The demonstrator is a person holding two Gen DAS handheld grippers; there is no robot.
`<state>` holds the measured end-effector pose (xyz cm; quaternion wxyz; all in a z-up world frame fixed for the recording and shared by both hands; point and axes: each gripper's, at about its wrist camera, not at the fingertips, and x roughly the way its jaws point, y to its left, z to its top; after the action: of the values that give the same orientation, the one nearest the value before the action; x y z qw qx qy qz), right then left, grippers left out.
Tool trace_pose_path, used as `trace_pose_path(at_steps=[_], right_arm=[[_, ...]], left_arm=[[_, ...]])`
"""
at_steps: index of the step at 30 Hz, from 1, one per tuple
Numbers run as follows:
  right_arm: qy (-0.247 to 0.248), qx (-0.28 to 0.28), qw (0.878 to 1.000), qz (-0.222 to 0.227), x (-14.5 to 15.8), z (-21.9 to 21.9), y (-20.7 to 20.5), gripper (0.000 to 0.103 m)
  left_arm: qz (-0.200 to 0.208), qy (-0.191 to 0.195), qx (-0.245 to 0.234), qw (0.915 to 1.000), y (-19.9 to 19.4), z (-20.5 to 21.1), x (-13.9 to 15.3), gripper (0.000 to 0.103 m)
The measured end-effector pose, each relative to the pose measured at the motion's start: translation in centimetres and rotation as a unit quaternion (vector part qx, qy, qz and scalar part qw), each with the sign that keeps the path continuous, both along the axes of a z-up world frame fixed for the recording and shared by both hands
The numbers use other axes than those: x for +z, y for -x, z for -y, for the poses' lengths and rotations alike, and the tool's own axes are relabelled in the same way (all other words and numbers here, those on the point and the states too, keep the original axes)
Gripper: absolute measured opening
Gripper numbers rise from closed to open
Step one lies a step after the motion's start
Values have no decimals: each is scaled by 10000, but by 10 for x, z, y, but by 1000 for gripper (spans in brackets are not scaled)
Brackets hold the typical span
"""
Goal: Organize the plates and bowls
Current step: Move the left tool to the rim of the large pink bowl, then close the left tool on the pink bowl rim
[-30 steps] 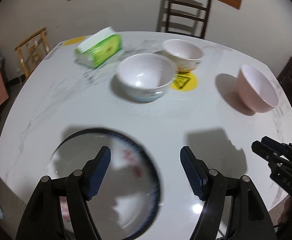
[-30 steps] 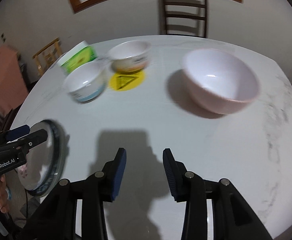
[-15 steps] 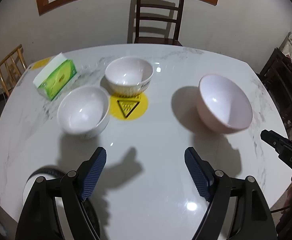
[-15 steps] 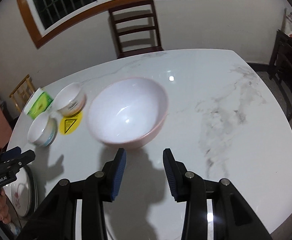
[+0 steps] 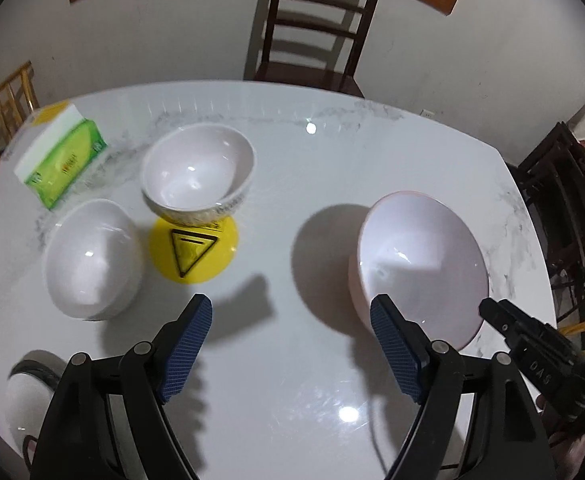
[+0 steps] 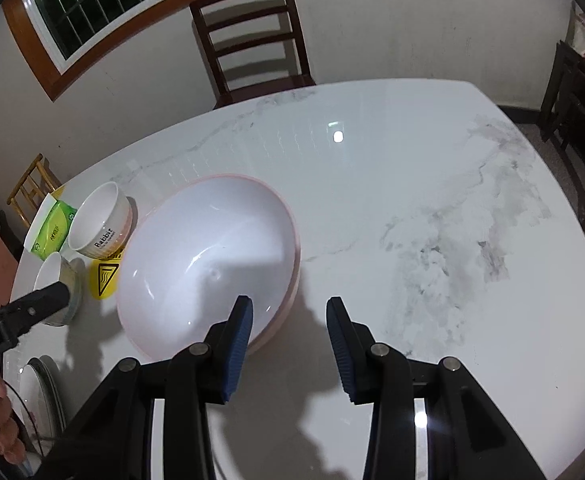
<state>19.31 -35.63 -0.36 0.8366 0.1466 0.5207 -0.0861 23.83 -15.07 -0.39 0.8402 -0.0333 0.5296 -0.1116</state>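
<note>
A large pink bowl (image 5: 420, 264) stands on the white marble table (image 5: 300, 168); it also shows in the right wrist view (image 6: 212, 256). My right gripper (image 6: 288, 320) is open and empty, its left finger over the bowl's near rim. My left gripper (image 5: 292, 336) is open and empty, just left of the pink bowl. Two small white bowls (image 5: 92, 260) (image 5: 198, 174) stand at the left. A plate (image 5: 28, 396) lies at the near left edge, also in the right wrist view (image 6: 40, 392).
A green tissue pack (image 5: 60, 160) lies at the far left. A yellow warning sticker (image 5: 192, 252) marks the table between the small bowls. A dark wooden chair (image 5: 312, 28) stands behind the table, more chairs (image 5: 564, 208) at the right.
Both grippers moved toward the pink bowl, which now looks much larger and closer. The left gripper left the plate behind at the near left.
</note>
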Motion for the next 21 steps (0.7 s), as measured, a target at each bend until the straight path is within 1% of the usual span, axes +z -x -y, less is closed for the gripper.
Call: trace_pose_path(at_steps=[3, 9, 12, 18, 19, 20, 21], right_arm=[[14, -2, 10000, -69, -3, 1, -7, 39], [-285, -157, 9989, -340, -22, 11, -20, 39], [-278, -173, 9986, -420, -28, 11, -22, 39], [-160, -144, 9992, -350, -29, 7, -22, 39], [-112, -125, 9993, -340, -30, 6, -22, 39], [-90, -123, 9993, -329, -30, 5, -24, 38], [-63, -136, 9994, -303, -29, 4, -25, 35]], left_arm=[[-154, -42, 71, 9998, -10, 7, -10, 78], [-292, -123, 94, 9995, -23, 23, -25, 78], [-368, -168, 118, 9991, -26, 28, -34, 75], [-458, -102, 171, 9988, -29, 31, -49, 62], [-462, -52, 160, 9988, -29, 31, -50, 58], [-459, -7, 145, 9988, -29, 31, -51, 55], [-467, 13, 129, 9988, -30, 32, -52, 52]])
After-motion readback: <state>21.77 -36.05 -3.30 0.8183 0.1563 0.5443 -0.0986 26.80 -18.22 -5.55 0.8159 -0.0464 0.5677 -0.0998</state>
